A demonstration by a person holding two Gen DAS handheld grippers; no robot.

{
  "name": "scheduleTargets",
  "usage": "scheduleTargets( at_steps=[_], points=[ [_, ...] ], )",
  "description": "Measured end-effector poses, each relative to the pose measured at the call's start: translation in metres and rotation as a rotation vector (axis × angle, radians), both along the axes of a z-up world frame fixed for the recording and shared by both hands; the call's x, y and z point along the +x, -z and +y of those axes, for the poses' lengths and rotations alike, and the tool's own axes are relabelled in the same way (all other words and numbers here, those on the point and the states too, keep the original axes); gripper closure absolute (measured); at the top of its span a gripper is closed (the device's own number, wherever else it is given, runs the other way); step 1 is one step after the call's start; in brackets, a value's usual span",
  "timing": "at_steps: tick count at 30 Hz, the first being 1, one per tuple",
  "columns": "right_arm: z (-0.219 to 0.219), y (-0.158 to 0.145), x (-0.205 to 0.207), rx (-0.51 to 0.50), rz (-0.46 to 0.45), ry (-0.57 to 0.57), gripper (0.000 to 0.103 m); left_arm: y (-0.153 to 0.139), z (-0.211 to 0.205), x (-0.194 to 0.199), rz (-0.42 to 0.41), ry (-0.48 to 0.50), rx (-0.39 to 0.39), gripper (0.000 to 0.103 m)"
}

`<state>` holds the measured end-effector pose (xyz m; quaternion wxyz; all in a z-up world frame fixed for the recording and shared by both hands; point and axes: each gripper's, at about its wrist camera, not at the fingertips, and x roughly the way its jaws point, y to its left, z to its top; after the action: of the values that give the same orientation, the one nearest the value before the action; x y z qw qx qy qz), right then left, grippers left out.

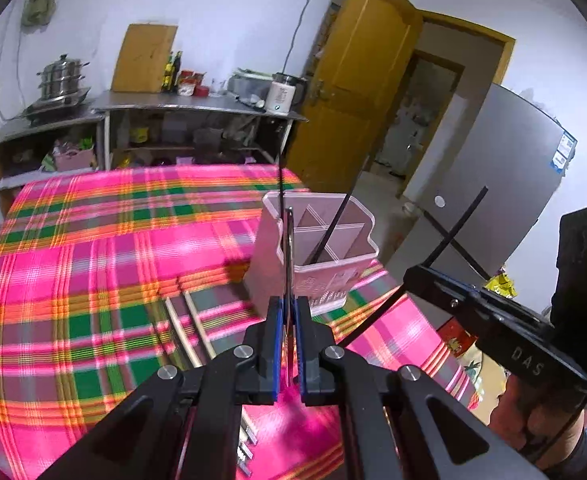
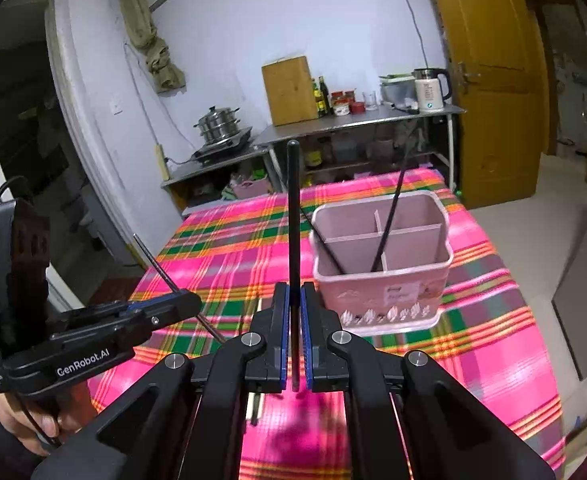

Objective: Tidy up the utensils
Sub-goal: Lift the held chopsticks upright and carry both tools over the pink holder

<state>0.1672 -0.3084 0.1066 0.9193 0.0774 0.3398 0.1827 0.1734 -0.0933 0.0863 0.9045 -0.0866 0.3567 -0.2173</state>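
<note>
Both hand-held grippers were mid-carry, the left hand-held gripper [image 1: 288,322] and right hand-held gripper [image 2: 294,320] each clamped on a black chopstick [image 2: 293,216], heading for the pink divided holder [image 2: 381,264] on the plaid tabletop [image 2: 221,248], so next they'd probably tip them into a compartment.

Plaid tablecloth [image 2: 473,340], steel pot [image 2: 218,122], kettle [image 2: 429,90], wooden door [image 2: 489,80].

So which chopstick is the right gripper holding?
Start at the pink plaid table, near the pink holder. The right gripper pinches a black chopstick upright. Two similar sticks already lean inside the holder; this one stands outside, clamped.
</note>
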Motion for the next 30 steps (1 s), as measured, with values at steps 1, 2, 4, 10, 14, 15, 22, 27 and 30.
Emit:
scheduleTargets(
  at_steps=[1, 2, 4, 10, 14, 15, 22, 27, 30],
  points=[
    [-0.003, -0.003, 0.003, 0.0, -0.008, 0.007, 0.097, -0.005, -0.004, 0.005, -0.011, 0.008, -0.002, 0.098],
    [-0.006, -0.007, 0.007, 0.0, -0.016, 0.014, 0.097, -0.009, -0.008, 0.01, -0.018, 0.013, -0.003, 0.098],
    [-0.014, -0.016, 0.016, 0.004, -0.034, 0.03, 0.097, -0.02, -0.014, 0.02, -0.039, 0.023, -0.01, 0.098],
    [-0.033, -0.042, 0.04, 0.017, -0.09, 0.074, 0.097, -0.05, -0.026, 0.053, -0.091, 0.021, -0.034, 0.098],
    [-0.041, -0.056, 0.06, 0.027, -0.127, 0.097, 0.097, -0.063, -0.03, 0.076, -0.121, 0.007, -0.041, 0.098],
    [-0.041, -0.057, 0.064, 0.028, -0.132, 0.1, 0.097, -0.064, -0.03, 0.081, -0.123, 0.004, -0.041, 0.098],
    [-0.033, -0.038, 0.093, 0.002, -0.111, 0.102, 0.097, -0.043, -0.035, 0.106, -0.084, 0.002, -0.039, 0.098],
    [-0.028, -0.008, 0.105, -0.019, -0.05, 0.097, 0.097, -0.013, -0.041, 0.115, -0.027, 0.011, -0.02, 0.097],
    [-0.027, 0.008, 0.108, -0.026, -0.017, 0.097, 0.097, 0.0, -0.043, 0.118, -0.006, 0.011, -0.006, 0.097]
  ],
)
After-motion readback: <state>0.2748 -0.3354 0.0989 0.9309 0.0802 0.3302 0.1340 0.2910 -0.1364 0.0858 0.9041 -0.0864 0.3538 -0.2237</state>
